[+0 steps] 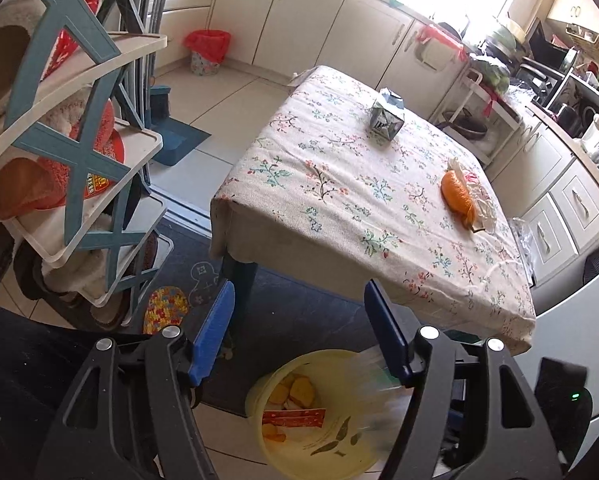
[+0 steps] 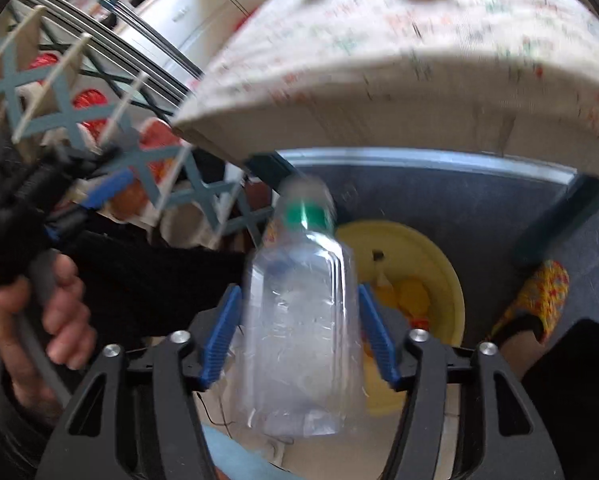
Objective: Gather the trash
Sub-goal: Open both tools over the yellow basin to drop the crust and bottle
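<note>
A yellow bin [image 1: 355,452] stands on the floor by the table's near edge, with peels and a red wrapper inside; it also shows in the right wrist view [image 2: 439,264]. My right gripper [image 2: 299,296] holds a clear plastic bottle [image 2: 303,320] with a green neck band between its blue pads, above and beside the bin. The bottle shows blurred over the bin in the left wrist view [image 1: 375,384]. My left gripper [image 1: 299,292] is open and empty above the bin. On the floral table [image 1: 339,200] lie an orange peel with plastic wrap [image 1: 457,196] and a crumpled carton [image 1: 385,118].
A blue-and-white shelf rack [image 1: 71,152] with slippers stands at the left. A second bin with a red liner [image 1: 207,52] stands by the far cabinets. A patterned slipper [image 1: 165,308] lies on the dark mat. Cluttered counters run along the right.
</note>
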`<state>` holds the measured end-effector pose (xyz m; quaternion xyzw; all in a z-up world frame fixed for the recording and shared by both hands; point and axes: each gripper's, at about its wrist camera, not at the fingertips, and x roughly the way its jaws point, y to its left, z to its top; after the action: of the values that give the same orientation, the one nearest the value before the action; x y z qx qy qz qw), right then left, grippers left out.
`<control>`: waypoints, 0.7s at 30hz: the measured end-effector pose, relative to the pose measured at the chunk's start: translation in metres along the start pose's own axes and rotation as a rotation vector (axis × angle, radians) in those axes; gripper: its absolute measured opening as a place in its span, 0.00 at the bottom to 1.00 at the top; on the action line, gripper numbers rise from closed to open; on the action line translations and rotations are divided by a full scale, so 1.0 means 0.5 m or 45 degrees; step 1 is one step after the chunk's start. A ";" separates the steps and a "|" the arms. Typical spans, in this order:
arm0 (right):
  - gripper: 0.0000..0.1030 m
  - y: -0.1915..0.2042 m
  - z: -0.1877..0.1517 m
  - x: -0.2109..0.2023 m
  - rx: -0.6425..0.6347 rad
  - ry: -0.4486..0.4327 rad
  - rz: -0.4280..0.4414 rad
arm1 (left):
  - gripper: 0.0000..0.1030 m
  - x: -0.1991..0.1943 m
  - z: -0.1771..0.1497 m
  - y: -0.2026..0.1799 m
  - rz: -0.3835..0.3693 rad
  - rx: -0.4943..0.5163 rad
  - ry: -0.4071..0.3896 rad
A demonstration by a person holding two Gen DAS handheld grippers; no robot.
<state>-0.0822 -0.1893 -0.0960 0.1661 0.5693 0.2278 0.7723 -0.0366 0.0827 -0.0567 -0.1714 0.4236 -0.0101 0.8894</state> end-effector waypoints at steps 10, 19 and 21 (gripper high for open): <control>0.61 0.008 0.007 -0.003 0.002 -0.016 0.009 | 0.66 -0.016 0.001 -0.021 0.025 0.054 -0.073; 0.61 0.014 0.010 -0.010 -0.026 -0.045 0.016 | 0.67 -0.012 -0.001 -0.028 0.037 0.071 -0.079; 0.61 0.015 0.011 -0.014 -0.028 -0.055 0.020 | 0.67 -0.011 -0.002 -0.029 0.037 0.073 -0.076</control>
<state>-0.0801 -0.1867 -0.0852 0.1669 0.5486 0.2364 0.7844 -0.0388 0.0696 -0.0486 -0.1400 0.3987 -0.0043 0.9063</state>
